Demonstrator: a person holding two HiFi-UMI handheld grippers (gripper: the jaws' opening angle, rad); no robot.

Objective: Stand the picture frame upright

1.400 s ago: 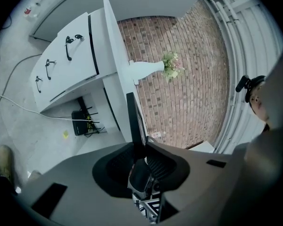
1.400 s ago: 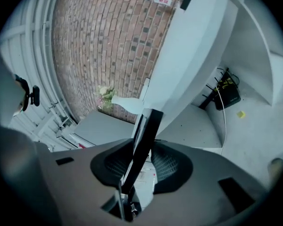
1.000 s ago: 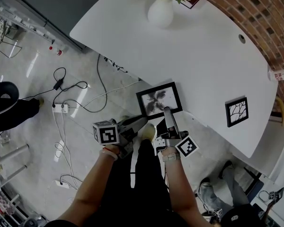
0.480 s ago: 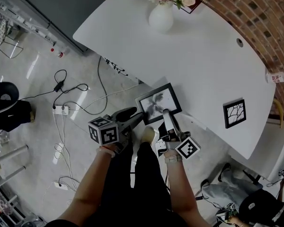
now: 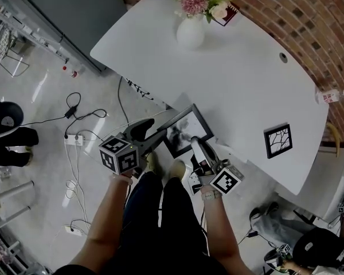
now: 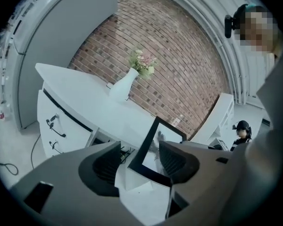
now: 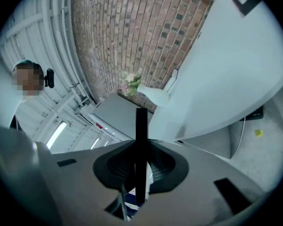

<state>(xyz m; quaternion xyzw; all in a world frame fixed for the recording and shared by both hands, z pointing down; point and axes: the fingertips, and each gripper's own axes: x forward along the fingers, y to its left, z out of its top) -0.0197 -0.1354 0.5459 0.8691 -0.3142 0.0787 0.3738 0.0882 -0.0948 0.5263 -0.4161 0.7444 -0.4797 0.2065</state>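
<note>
The black picture frame (image 5: 182, 129), which holds a pale flower print, is tilted up over the near edge of the white table (image 5: 246, 73). My right gripper (image 5: 195, 146) is shut on its lower edge; in the right gripper view the frame (image 7: 141, 126) shows edge-on, pinched in that gripper (image 7: 141, 166). My left gripper (image 5: 151, 129) is at the frame's left side. Its jaws have just been opening and stand wide. In the left gripper view the frame's corner (image 6: 153, 147) lies inside that gripper (image 6: 139, 160), and neither pad presses on it.
A white vase of flowers (image 5: 190, 30) stands at the table's far end. A small black frame (image 5: 277, 140) stands upright at the right, near a bottle (image 5: 327, 96). Cables and a power strip (image 5: 74, 140) lie on the floor. A brick wall (image 5: 309, 22) runs behind.
The frame has come up from lying flat at the table edge to a tilt, carried by the right gripper. The left gripper's jaws have spread wide and it has risen and rolled.
</note>
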